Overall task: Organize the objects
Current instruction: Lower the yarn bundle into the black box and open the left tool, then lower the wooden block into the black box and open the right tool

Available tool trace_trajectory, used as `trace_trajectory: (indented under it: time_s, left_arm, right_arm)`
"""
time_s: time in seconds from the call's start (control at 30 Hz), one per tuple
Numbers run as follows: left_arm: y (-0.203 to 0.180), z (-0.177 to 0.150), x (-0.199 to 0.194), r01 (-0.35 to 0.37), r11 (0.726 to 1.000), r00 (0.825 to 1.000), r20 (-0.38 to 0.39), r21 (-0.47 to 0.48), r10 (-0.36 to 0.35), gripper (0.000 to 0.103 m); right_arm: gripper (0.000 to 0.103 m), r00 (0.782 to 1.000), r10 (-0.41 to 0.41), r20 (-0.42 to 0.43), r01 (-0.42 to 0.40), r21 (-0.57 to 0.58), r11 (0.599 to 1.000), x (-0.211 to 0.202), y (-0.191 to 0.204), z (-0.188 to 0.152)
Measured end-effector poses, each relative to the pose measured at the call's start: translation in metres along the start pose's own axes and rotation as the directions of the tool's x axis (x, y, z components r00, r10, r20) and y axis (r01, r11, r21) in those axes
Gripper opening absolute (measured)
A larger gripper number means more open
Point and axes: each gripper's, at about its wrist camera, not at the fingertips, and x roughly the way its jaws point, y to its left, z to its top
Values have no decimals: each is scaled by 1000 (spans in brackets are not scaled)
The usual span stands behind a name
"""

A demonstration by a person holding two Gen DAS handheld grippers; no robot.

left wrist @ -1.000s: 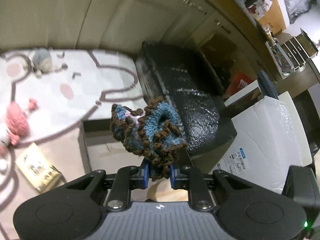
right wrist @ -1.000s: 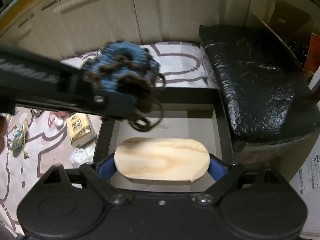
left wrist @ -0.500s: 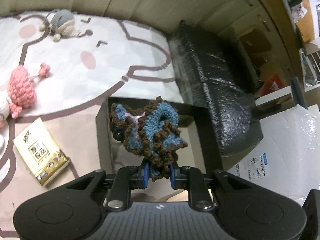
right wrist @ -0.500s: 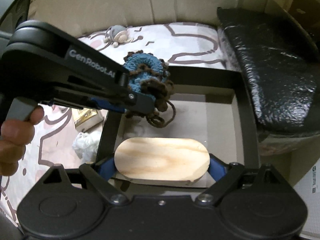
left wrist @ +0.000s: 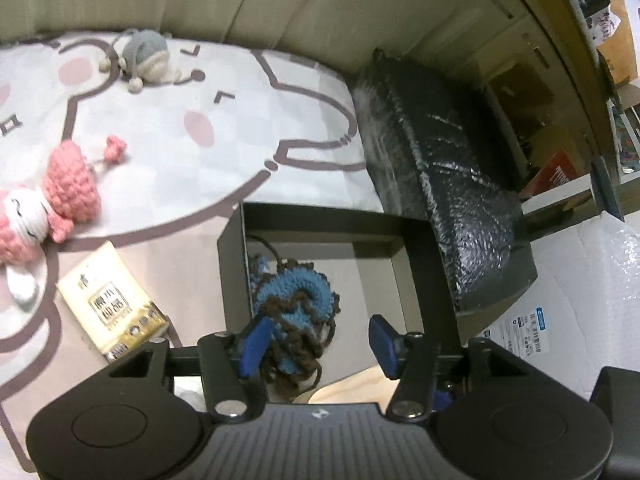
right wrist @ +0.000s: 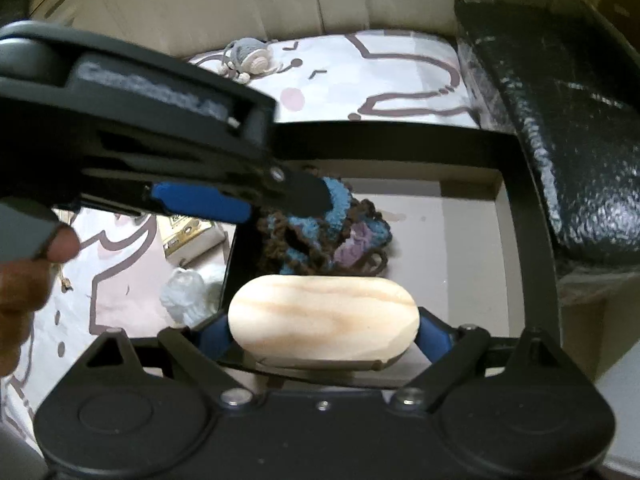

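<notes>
Beige cabinet doors (left wrist: pixel 312 12) behind; patterned pink-and-white floor mat (left wrist: pixel 224 160); black foil-wrapped block (left wrist: pixel 448 184) beside white foam board (left wrist: pixel 580 292). Dim indoor light.

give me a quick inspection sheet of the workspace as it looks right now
surface: patterned mat on the floor
job's things: blue-brown crochet piece in the black box; wooden oval over the box
clutter: pink crochet doll, grey crochet toy, tissue pack, white crumpled bag
grippers: left gripper jaws opening, crochet piece lying loose between them; right gripper clamps the wooden oval
cables: nothing seen
surroundings: black wrapped bundle, cabinet doors, white foam package
</notes>
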Motion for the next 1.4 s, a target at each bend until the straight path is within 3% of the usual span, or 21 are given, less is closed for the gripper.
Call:
trace_trajectory:
  time_s: [0.27, 0.6, 1.17, 1.4]
  left_arm:
    - [-2, 2, -12, -60, 997, 998, 13, 56, 59, 69]
    - [1, -6, -32, -105, 991, 994, 30, 81, 103, 71]
    - [-3, -24, -75, -252, 951, 965, 122, 179, 233, 98]
    - [-6, -34, -86, -291, 934, 953, 150, 208, 264, 102]
  right_arm:
    - [100, 1000, 10, -3, -10, 40, 999, -12, -2, 2]
    - [100, 998, -50, 46, 46, 84, 995, -38, -12, 0]
    - [103, 975, -146, 166, 117, 172, 978, -86, -21, -3]
    - [103, 957, -193, 215, 150, 202, 968, -106, -22, -7]
